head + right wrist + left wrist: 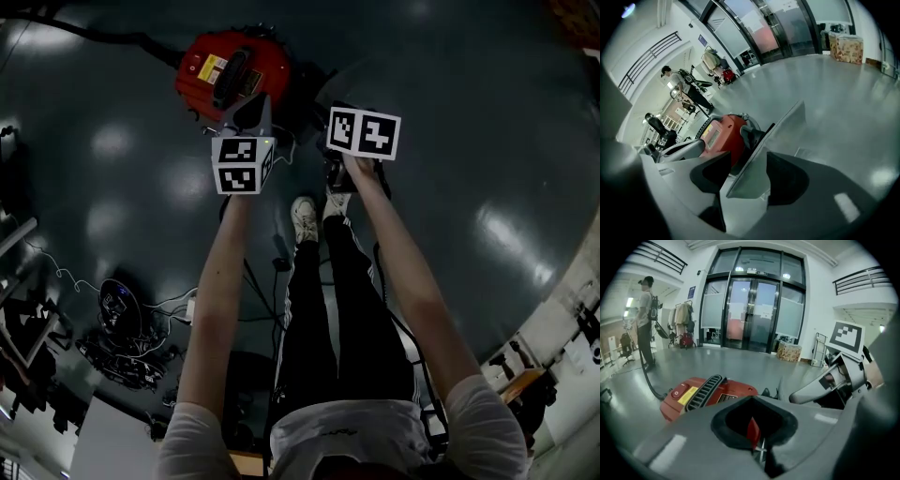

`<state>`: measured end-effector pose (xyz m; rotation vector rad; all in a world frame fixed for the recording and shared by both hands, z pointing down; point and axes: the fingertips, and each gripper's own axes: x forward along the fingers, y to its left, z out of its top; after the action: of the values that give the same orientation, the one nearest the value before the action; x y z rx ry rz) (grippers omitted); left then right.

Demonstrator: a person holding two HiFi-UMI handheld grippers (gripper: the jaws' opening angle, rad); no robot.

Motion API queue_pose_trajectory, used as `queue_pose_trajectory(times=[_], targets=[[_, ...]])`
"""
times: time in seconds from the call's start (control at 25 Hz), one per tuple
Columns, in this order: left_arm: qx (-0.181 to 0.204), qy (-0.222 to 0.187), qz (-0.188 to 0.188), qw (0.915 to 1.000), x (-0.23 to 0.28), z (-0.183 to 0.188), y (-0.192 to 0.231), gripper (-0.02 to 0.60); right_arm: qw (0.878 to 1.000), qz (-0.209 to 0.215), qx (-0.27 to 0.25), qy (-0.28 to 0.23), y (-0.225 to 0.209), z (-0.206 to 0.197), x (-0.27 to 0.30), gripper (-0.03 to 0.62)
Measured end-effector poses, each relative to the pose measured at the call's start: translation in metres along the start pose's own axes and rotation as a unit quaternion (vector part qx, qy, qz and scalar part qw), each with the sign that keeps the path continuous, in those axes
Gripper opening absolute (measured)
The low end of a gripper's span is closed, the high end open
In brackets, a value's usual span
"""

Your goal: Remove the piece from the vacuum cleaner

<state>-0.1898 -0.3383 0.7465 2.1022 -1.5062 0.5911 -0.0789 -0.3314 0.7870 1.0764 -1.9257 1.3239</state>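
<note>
The red vacuum cleaner (228,67) sits on the glossy floor straight ahead, and it also shows as the vacuum cleaner (701,392) and the vacuum cleaner (725,133). My right gripper (743,161) is shut on a flat grey piece (776,133) that sticks up between its jaws, just off the vacuum's near side. Its marker cube (364,132) shows in the head view. My left gripper (754,406) is shut close above the vacuum, under its own cube (242,164). A red sliver sits in the slot between its pads; I cannot tell what it is.
A black hose (649,376) runs off the vacuum's left side. One person (646,319) stands far left by a clothes rack. Glass doors (750,310) and a cardboard box (789,351) lie beyond. Cables and gear (122,328) clutter the floor at my left, near my shoes (304,217).
</note>
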Motion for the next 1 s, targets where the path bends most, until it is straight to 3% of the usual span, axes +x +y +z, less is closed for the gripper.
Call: queue_pose_trajectory(times=[0.2, 0.48, 0.52, 0.6, 0.64, 1.0], targets=[[0.015, 0.05, -0.005, 0.9986, 0.015, -0.023, 0.005, 0.002, 0.999, -0.026, 0.012, 0.026, -0.006, -0.005, 0.027, 0.255], [-0.043, 0.027, -0.004, 0.9987, 0.013, -0.025, 0.007, 0.002, 0.995, -0.067, 0.002, 0.068, -0.016, -0.027, 0.045, 0.252], [-0.041, 0.025, -0.005, 0.9988, 0.013, -0.025, 0.006, 0.002, 0.995, -0.07, 0.003, 0.07, -0.019, -0.03, 0.044, 0.228], [-0.035, 0.022, -0.006, 0.9991, 0.012, -0.024, 0.006, 0.002, 0.995, -0.075, 0.008, 0.066, -0.022, -0.033, 0.041, 0.09], [-0.032, 0.021, -0.006, 0.9992, 0.012, -0.024, 0.006, 0.002, 0.995, -0.077, 0.009, 0.061, -0.023, -0.034, 0.04, 0.051], [-0.043, 0.011, -0.001, 0.999, 0.011, -0.023, 0.006, 0.002, 0.996, -0.06, -0.029, 0.057, -0.031, -0.037, 0.03, 0.035]])
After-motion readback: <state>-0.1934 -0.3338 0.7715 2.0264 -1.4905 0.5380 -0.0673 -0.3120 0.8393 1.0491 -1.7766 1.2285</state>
